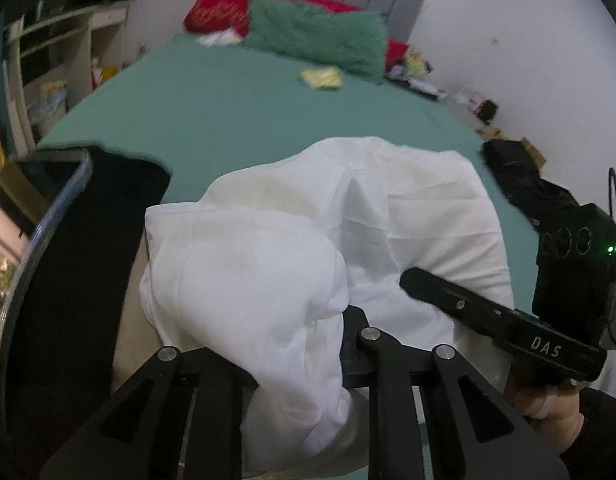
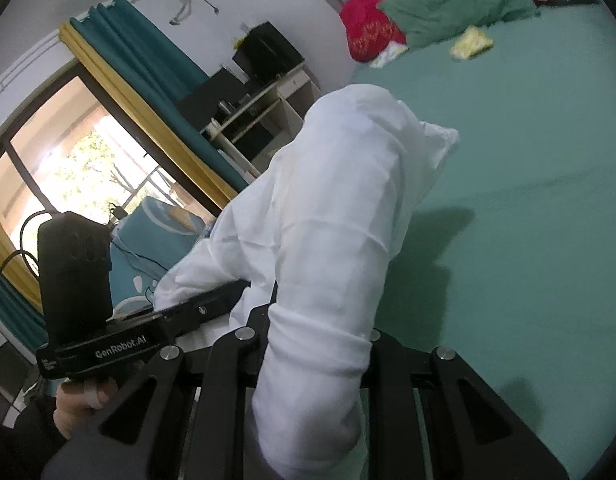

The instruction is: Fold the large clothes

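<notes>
A large white garment (image 1: 291,240) hangs bunched above the green bed (image 1: 227,112), held up between both grippers. In the left wrist view it drapes over my left gripper (image 1: 299,304) and hides the fingertips; the cloth is gathered between the jaws. My right gripper (image 1: 412,280) comes in from the right, its finger tip buried in the same cloth. In the right wrist view the white garment (image 2: 340,208) rises in a tall fold over my right gripper (image 2: 320,304), covering its fingers. There my left gripper (image 2: 223,296) reaches into the cloth from the left, with a hand (image 2: 79,400) on its grip.
A green pillow (image 1: 316,36), a red pillow (image 1: 219,8) and a small yellow item (image 1: 322,78) lie at the bed's head. A black garment (image 1: 520,176) lies on the bed's right edge. Shelves (image 1: 67,40) stand left of the bed and a window (image 2: 67,152) with teal curtains is nearby.
</notes>
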The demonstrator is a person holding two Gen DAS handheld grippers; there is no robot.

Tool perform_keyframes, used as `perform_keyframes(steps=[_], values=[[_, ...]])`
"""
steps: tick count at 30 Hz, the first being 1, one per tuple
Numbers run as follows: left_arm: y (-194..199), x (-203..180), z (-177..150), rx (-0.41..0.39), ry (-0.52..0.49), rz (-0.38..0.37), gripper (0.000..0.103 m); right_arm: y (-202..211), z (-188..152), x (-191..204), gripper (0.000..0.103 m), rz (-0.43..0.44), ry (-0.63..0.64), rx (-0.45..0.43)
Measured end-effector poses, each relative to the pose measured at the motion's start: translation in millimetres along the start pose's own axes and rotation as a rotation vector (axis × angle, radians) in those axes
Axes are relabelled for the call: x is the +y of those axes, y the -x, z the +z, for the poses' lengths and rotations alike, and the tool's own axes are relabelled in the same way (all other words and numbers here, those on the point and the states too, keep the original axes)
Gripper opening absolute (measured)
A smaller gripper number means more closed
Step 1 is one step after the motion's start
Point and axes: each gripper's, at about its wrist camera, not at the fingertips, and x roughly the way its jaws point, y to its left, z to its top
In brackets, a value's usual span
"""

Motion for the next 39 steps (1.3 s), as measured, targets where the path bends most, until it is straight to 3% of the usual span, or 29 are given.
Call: perform_keyframes(steps=[3, 6, 8, 10, 15, 21, 27, 30, 39], values=[[-22.7, 17.5, -3.7, 0.088, 0.084, 0.03, 0.023, -26.1, -5.3, -17.5, 0.023, -0.049, -0.036, 0.073], [-38.1, 20.8, -5.4, 0.154, 0.094, 0.039, 0.026, -30.3, -8.2, -39.0, 0.038, -0.085, -0.094, 0.116], [-36.8, 19.3, -4.0, 0.157, 0.085, 0.044, 0.028, -22.6, -6.6, -42.8, 0.04, -0.083, -0.087, 0.126], [-33.7, 21.1, -3.9, 0.156, 0.108, 0.038, 0.031, -13.5, -5.7, -40.3, 0.053, -0.128, -0.052, 0.131], [-17.7, 26.4, -13.2, 0.152, 0.19, 0.022, 0.034, 11.2, -5.8, -39.5, 0.069, -0.227, -0.021, 0.17], [16.5, 23.8, -36.4, 0.129, 0.236, 0.099, 0.037, 48.0, -13.5, -38.2, 0.084, -0.314, -0.001, 0.204], [48.7, 6.3, -45.6, 0.079, 0.202, 0.186, 0.042, 96.6, -23.7, -29.9, 0.087, -0.353, 0.032, 0.242], [65.5, -3.0, -46.9, 0.05, 0.209, 0.213, 0.055, 125.9, -34.5, -31.1, 0.087, -0.354, 0.026, 0.246], [100.0, -40.6, -62.9, 0.02, 0.188, 0.248, 0.056, 173.2, -50.4, -22.3, 0.087, -0.374, -0.008, 0.24]])
